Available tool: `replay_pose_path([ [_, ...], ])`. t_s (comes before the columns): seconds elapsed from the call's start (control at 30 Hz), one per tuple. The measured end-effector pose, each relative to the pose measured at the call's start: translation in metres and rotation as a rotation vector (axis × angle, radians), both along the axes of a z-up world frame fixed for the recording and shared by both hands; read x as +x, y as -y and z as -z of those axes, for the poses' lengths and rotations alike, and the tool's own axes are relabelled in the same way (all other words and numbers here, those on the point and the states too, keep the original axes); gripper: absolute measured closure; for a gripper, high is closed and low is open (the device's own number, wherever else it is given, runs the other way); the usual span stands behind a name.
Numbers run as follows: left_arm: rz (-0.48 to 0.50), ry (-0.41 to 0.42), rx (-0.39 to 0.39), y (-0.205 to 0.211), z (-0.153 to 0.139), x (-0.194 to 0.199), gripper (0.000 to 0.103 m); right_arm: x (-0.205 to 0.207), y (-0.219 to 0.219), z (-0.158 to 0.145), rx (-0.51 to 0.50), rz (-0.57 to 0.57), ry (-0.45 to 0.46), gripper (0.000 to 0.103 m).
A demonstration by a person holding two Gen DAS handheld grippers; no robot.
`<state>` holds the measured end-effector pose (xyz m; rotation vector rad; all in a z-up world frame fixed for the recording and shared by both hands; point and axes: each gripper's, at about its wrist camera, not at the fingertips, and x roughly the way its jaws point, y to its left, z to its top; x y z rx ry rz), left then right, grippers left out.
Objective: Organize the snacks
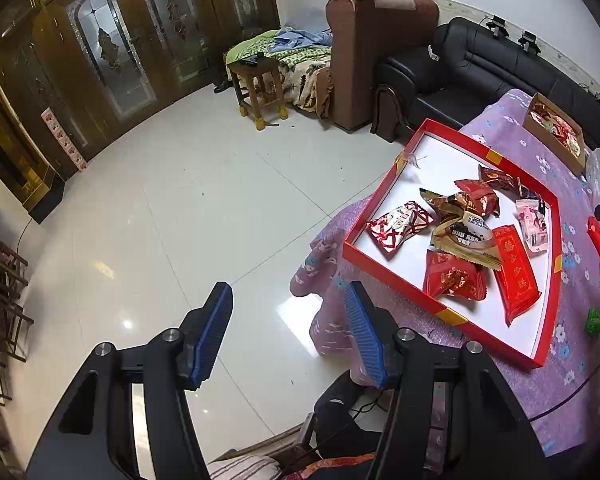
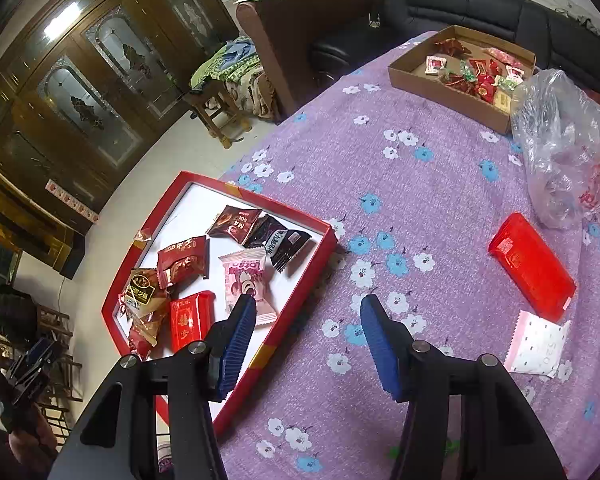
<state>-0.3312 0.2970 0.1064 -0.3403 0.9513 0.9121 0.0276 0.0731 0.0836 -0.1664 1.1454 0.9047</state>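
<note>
Right gripper [image 2: 308,344]: jaws apart, empty, lower centre of frame.
Left gripper [image 1: 288,332]: parted, empty, off tabletop edge.
Red tray [image 2: 300,292]: several snack packets already inside.
Left to sort: red packet [image 2: 532,266], pink-white packet [image 2: 538,344], right on tabletop [image 2: 380,152].

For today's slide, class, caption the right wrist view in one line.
Open right tongs hover over the red tray's edge, snack packets inside, a red packet left on the floral cloth.

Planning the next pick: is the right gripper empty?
Empty: right gripper jaws stand apart over the red tray rim, nothing between them.
</note>
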Motion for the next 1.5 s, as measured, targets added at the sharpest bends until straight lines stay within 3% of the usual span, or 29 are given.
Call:
replay_pose_path([
  [0.33,-0.087,-0.012,-0.007,-0.017,0.003,-0.029,0.045,0.002,0.000,-0.007,-0.005,0.008,0.029,0.047],
  [0.57,-0.117,-0.047,0.072,-0.021,-0.015,-0.051,0.045,-0.002,0.008,-0.038,0.040,-0.012,0.064,0.047],
  [0.6,-0.105,-0.053,0.096,-0.019,-0.019,-0.051,0.044,-0.003,0.011,-0.044,0.045,-0.012,0.074,0.045],
  [0.7,-0.101,-0.028,0.108,-0.018,-0.025,-0.057,0.021,-0.011,0.015,-0.054,0.063,-0.025,0.108,0.030],
  [0.83,-0.195,-0.042,0.023,-0.040,-0.007,-0.074,0.020,-0.022,0.004,-0.037,0.010,-0.074,0.112,0.025],
  [0.93,-0.274,-0.077,-0.033,-0.054,0.016,-0.088,0.020,-0.021,-0.008,-0.003,-0.071,-0.071,0.042,0.025],
  [1.1,-0.301,-0.126,-0.067,-0.059,0.041,-0.097,0.020,-0.020,-0.016,0.026,-0.130,-0.060,0.016,0.025],
  [1.5,-0.274,-0.108,-0.031,-0.056,0.026,-0.092,0.020,-0.021,-0.012,0.010,-0.108,-0.068,0.045,0.025],
])
